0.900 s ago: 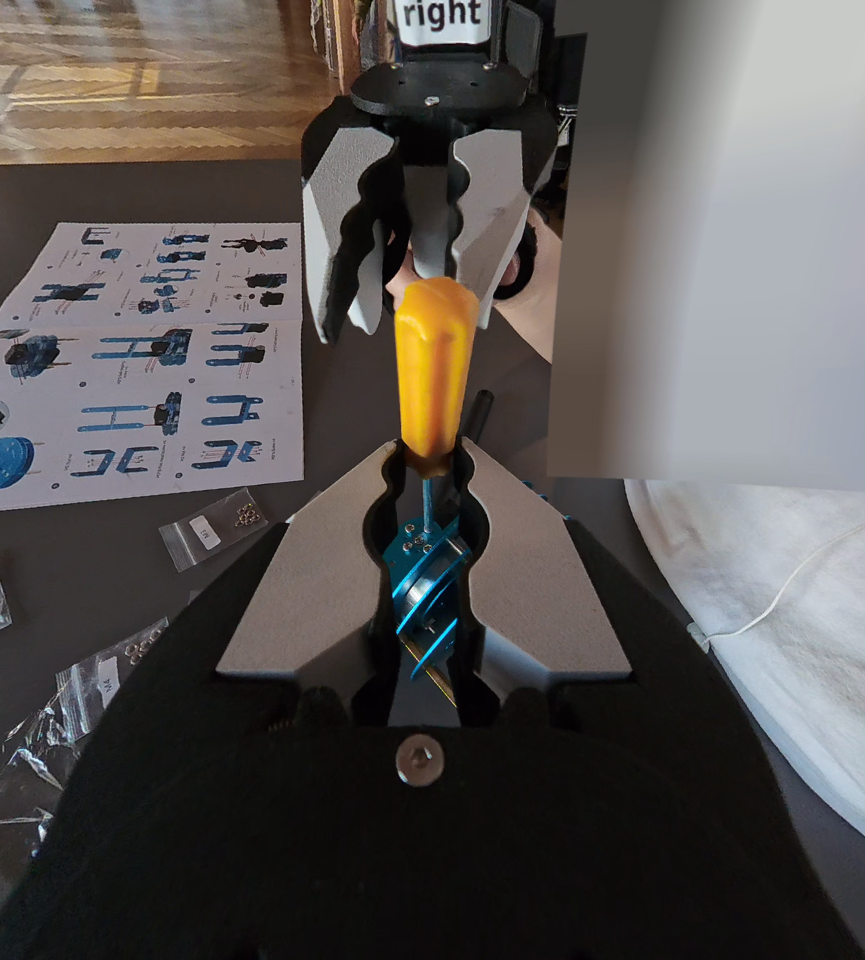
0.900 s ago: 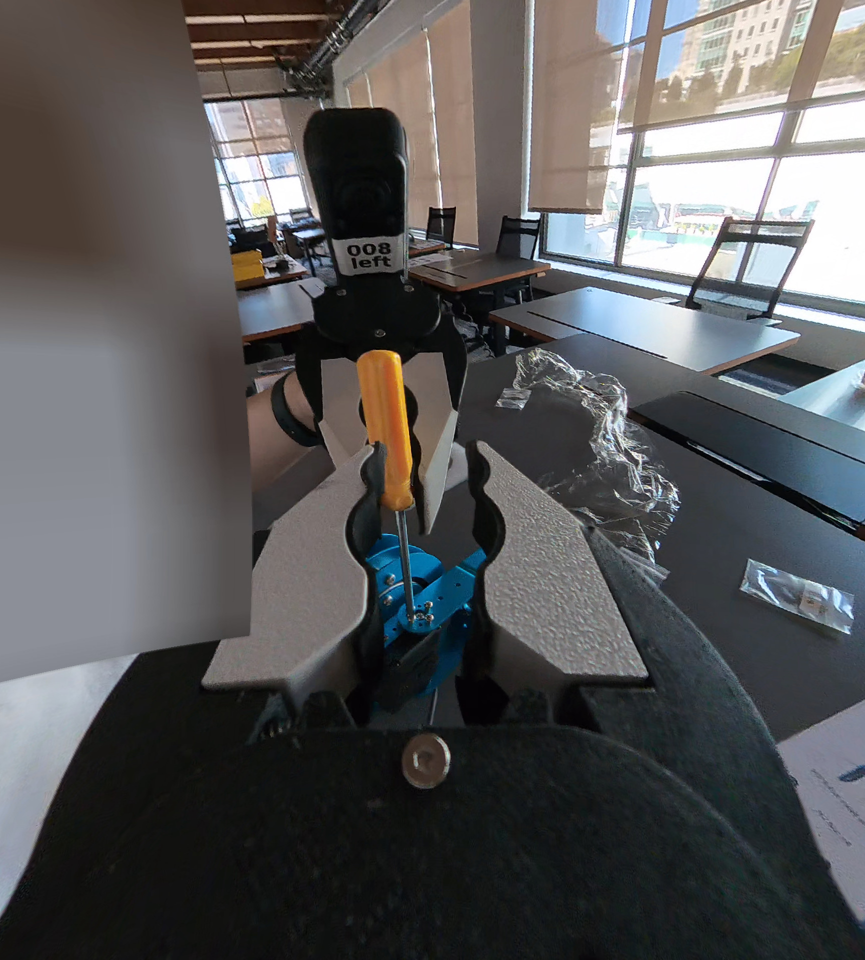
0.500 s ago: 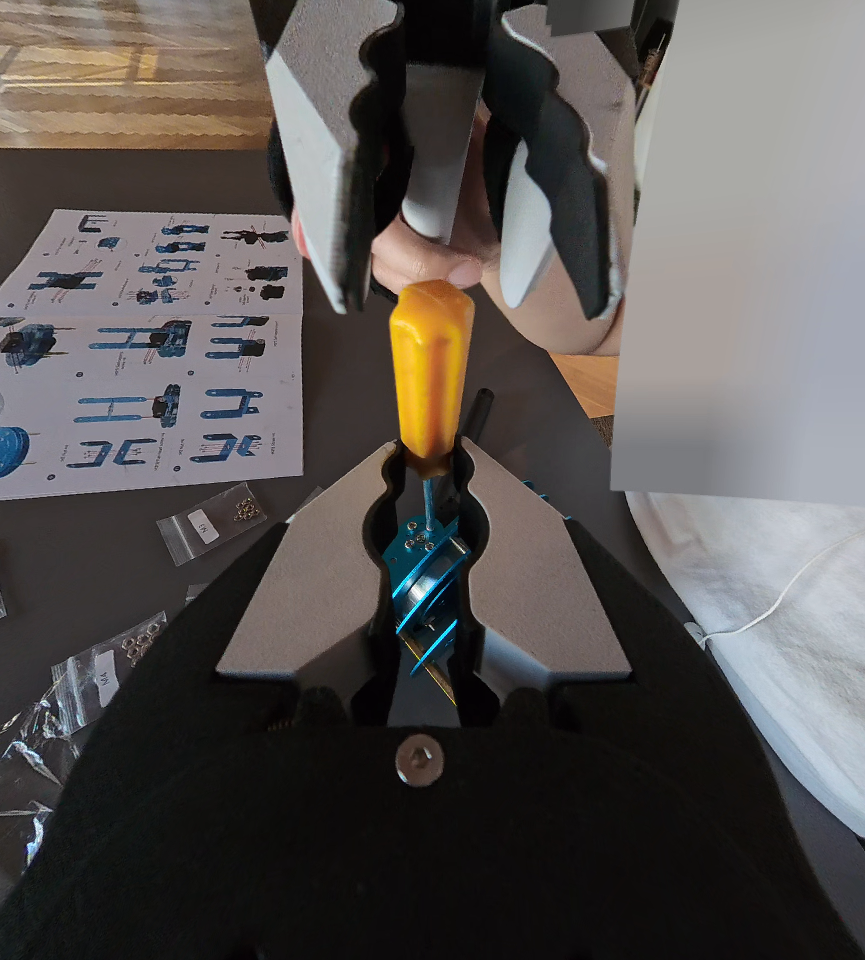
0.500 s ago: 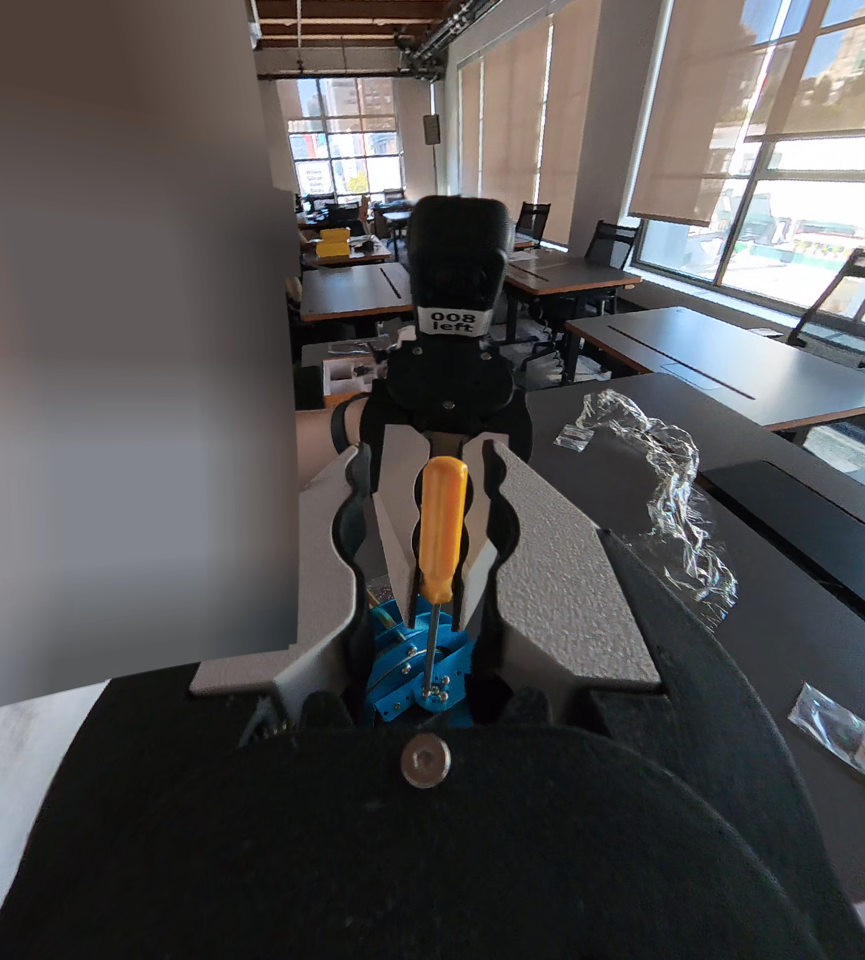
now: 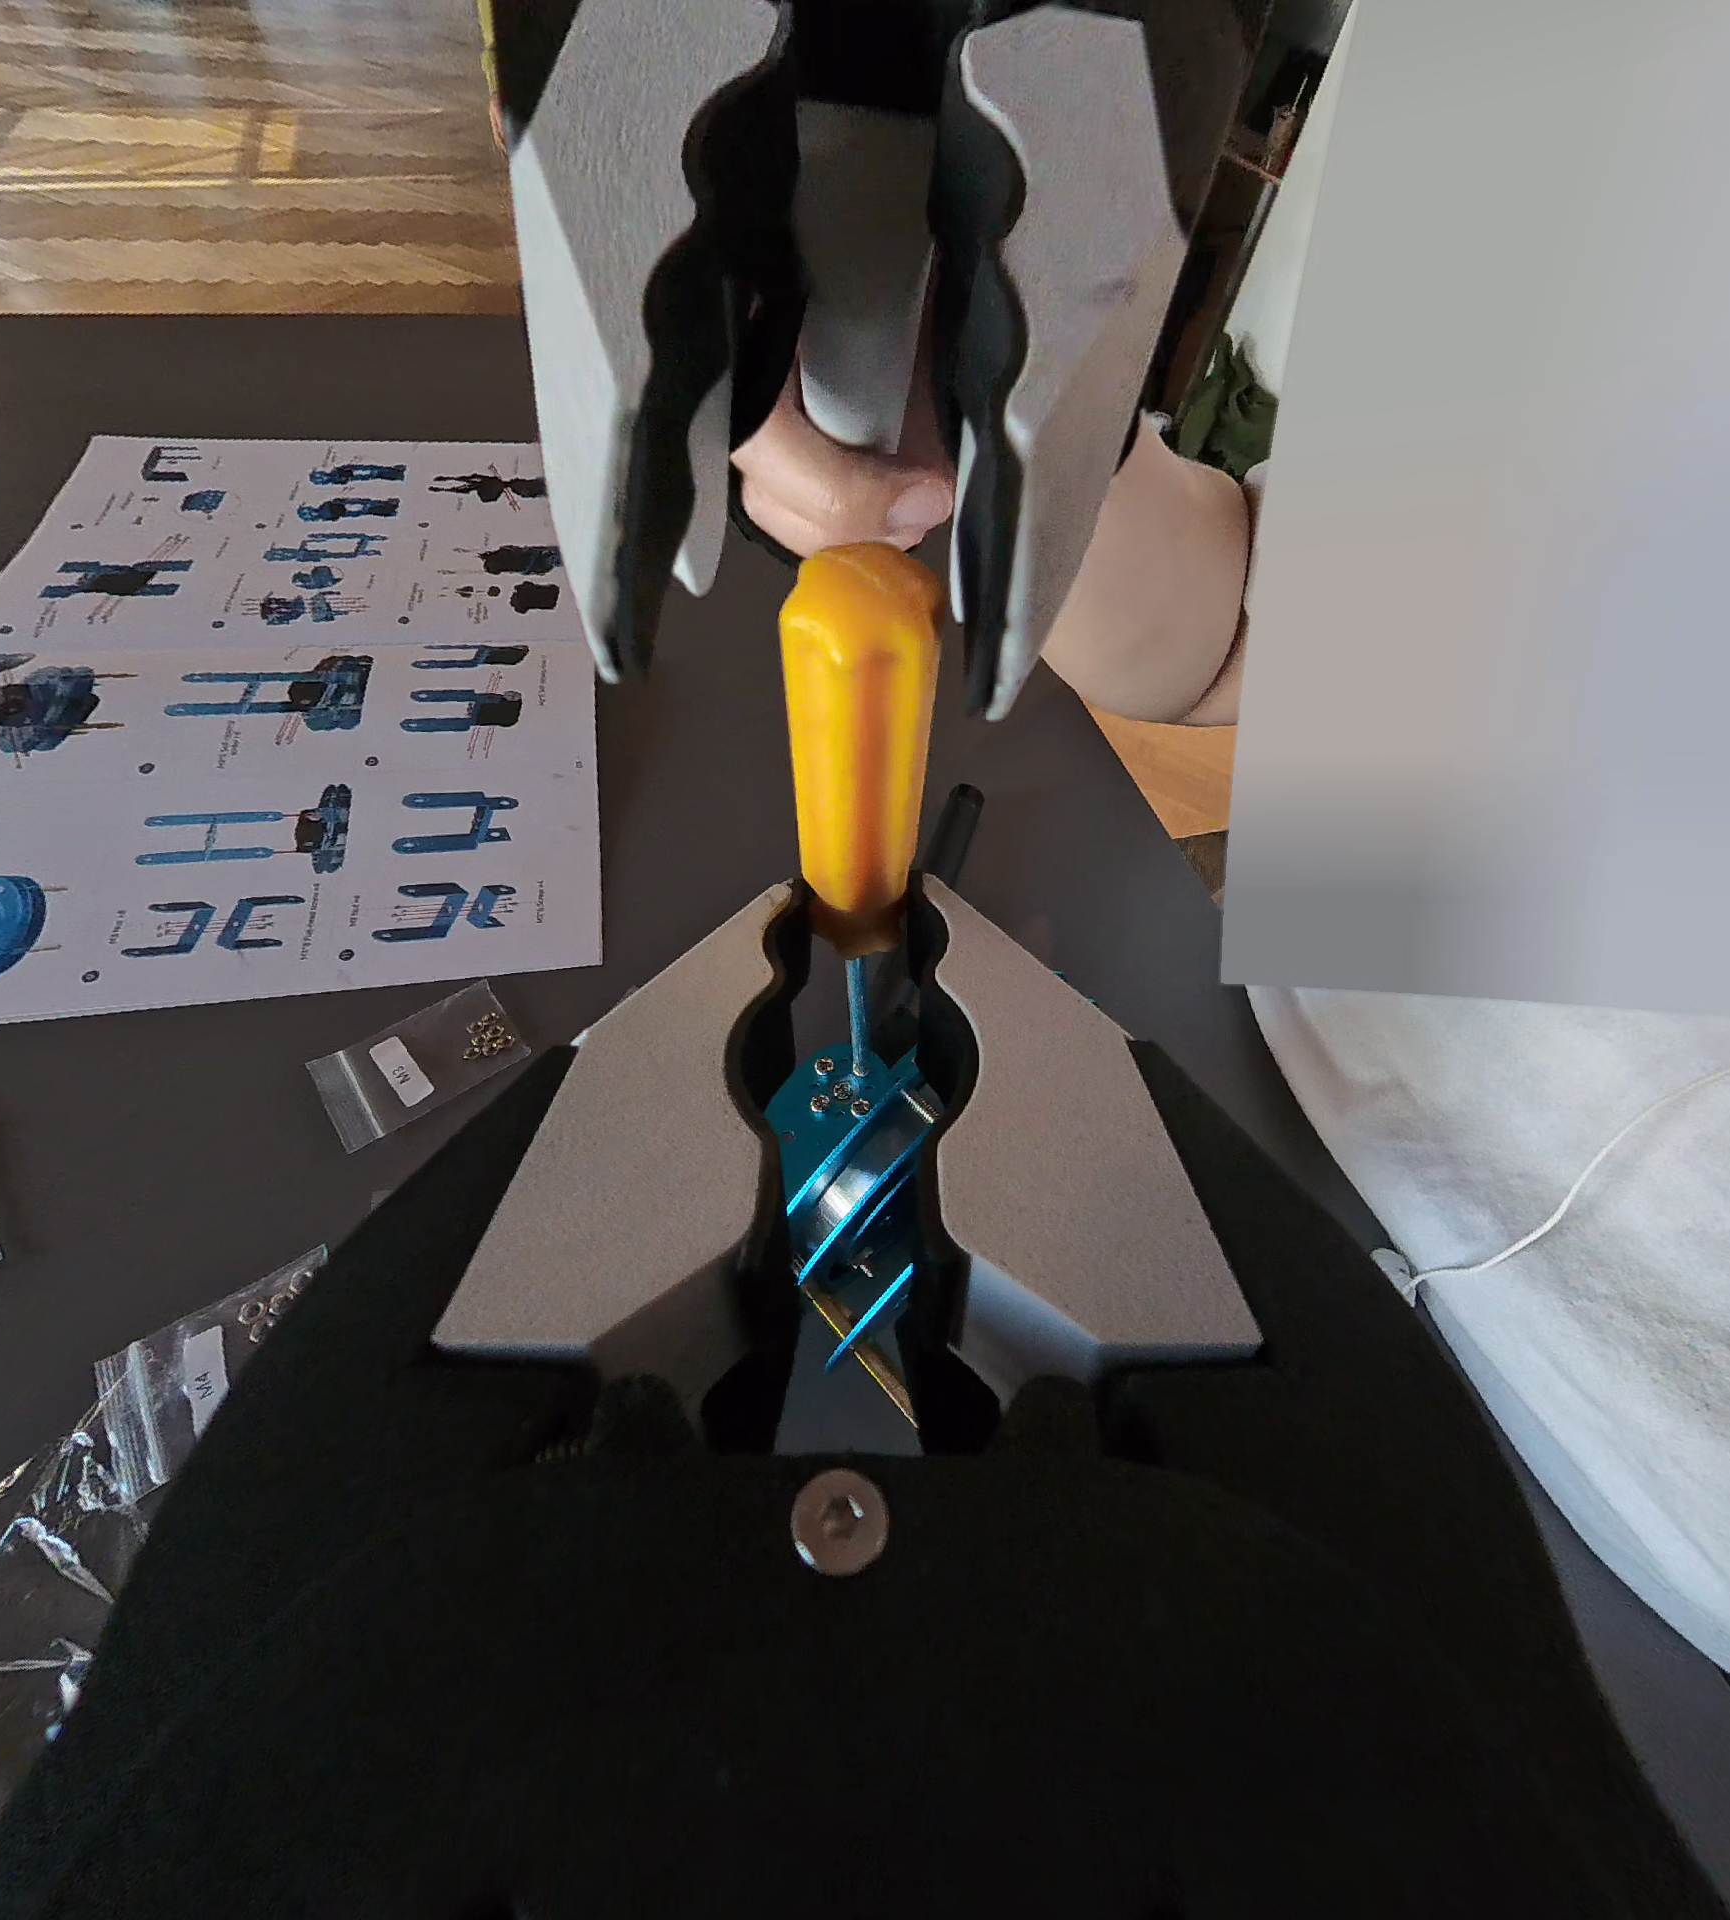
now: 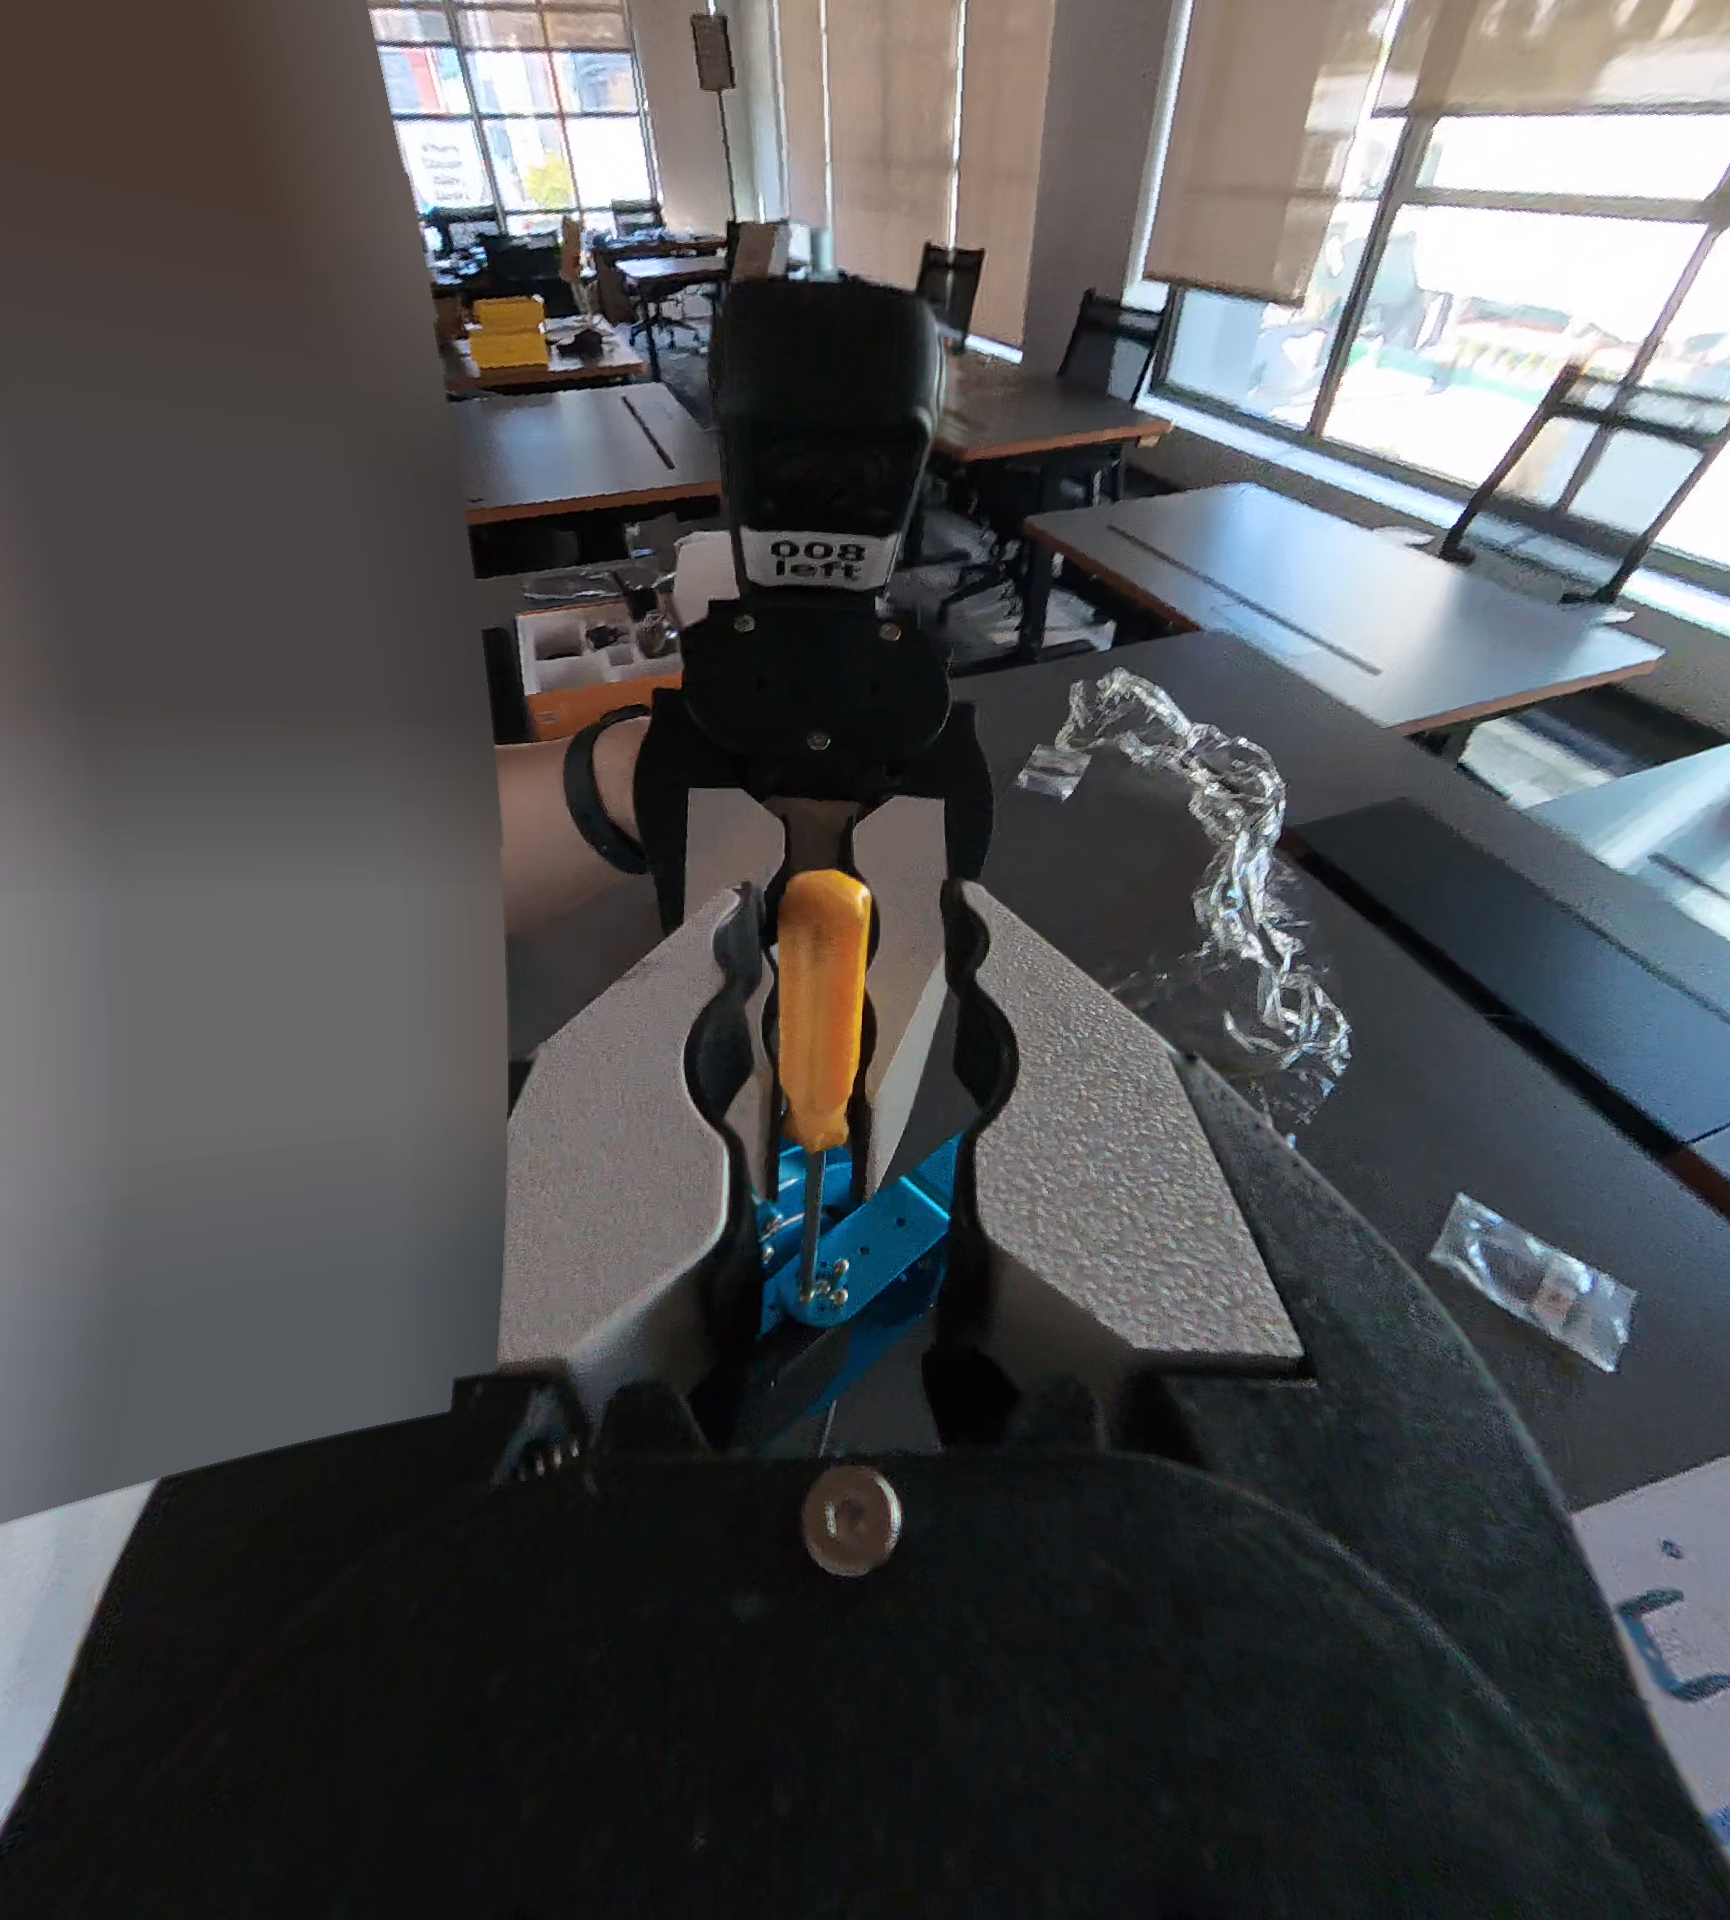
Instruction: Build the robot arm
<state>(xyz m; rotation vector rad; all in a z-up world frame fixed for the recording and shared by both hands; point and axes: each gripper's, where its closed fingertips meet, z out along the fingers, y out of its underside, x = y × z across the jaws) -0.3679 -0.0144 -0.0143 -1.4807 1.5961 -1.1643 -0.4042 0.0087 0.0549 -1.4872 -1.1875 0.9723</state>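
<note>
Gripping a blue metal bracket assembly point(image 5: 845, 1164) low between its fingers, the left tongs point(image 5: 856, 935) sit narrowed around it, and the collar of an orange-handled screwdriver point(image 5: 861, 748) sits right at the fingertips (touching or just inside them, hard to tell which). Screwdriver stands nearly upright, shaft tip resting on the screw cluster on the blue part's top plate. Right tongs point(image 5: 804, 686) hang above, spread wide, fingertips on either side of the handle's top with a gap on both sides, not touching it. From the right wrist view the same: right tongs point(image 6: 856, 904) spread, screwdriver point(image 6: 819, 1023) between the grey fingers, nearer one finger, contact unclear; blue assembly point(image 6: 856, 1268) below, left tongs point(image 6: 845, 1039) behind it pointing back at the camera. A hand point(image 5: 840, 499) shows behind the right tongs. On the dark desk point(image 5: 653, 1049): an instruction sheet point(image 5: 248, 727) with blue diagrams to the left, a small zip bag of nuts point(image 5: 419, 1060) just below it, more clear bags point(image 5: 113, 1444) at the left edge, a black rod point(image 5: 949, 831) just behind the screwdriver. Crumpled clear wrap point(image 6: 1225, 873) and another small bag point(image 6: 1531, 1288) lie on the desk in the right wrist view. White cloth with a cord point(image 5: 1567, 1247) beside the desk.
</note>
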